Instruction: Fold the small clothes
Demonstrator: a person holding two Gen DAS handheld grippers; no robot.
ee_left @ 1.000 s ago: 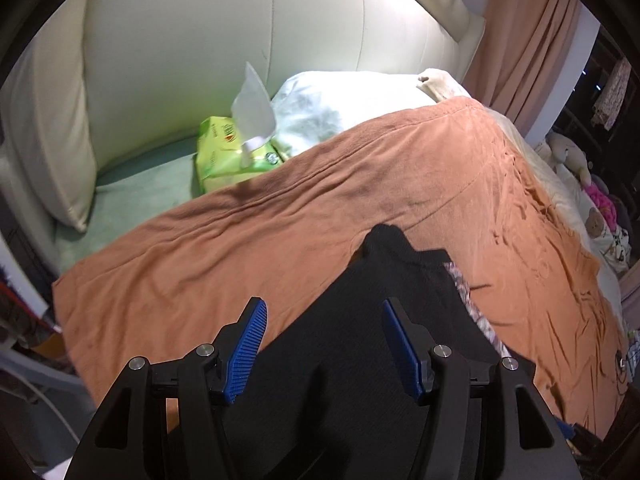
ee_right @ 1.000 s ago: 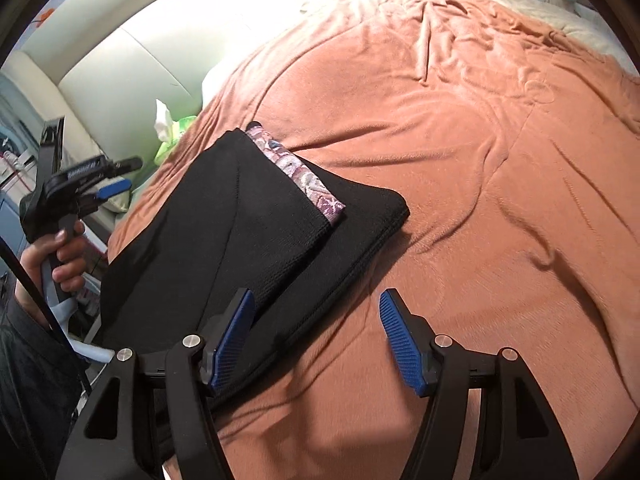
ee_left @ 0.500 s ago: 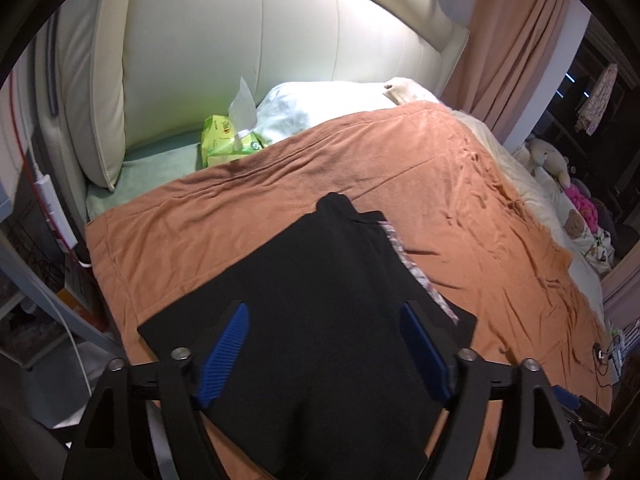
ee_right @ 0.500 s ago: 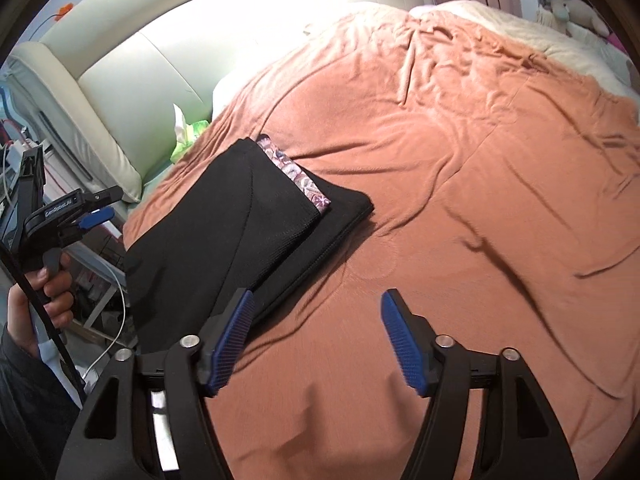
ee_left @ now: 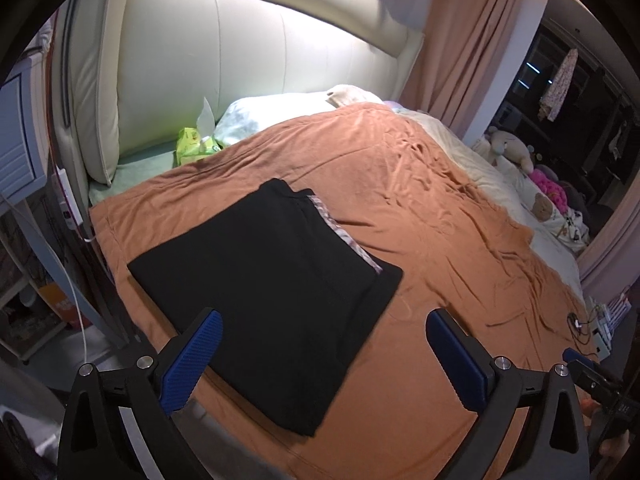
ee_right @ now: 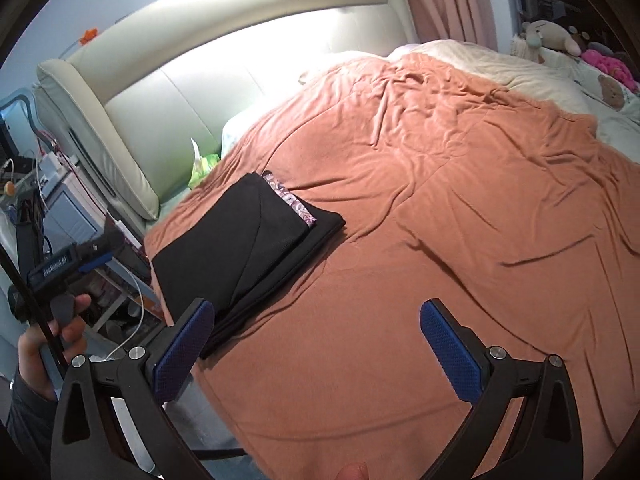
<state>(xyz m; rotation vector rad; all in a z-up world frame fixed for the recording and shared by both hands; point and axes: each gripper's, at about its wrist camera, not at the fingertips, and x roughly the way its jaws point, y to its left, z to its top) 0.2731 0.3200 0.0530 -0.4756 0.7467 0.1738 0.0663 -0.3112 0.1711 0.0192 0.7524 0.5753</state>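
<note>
Neatly folded, a black garment [ee_left: 272,280] with a patterned strip [ee_left: 344,236] showing along one fold lies flat on an orange blanket [ee_left: 420,208] near the bed's cream headboard [ee_left: 248,64]. Above the bed's near edge, the left gripper [ee_left: 324,354] and right gripper [ee_right: 316,346] hang clear of the cloth, their blue fingers [ee_left: 191,362] opening wide with nothing between them. A green tissue pack [ee_left: 194,145] sits beside a white pillow [ee_left: 276,114]. Stuffed toys [ee_left: 508,146] line the far side.
</note>
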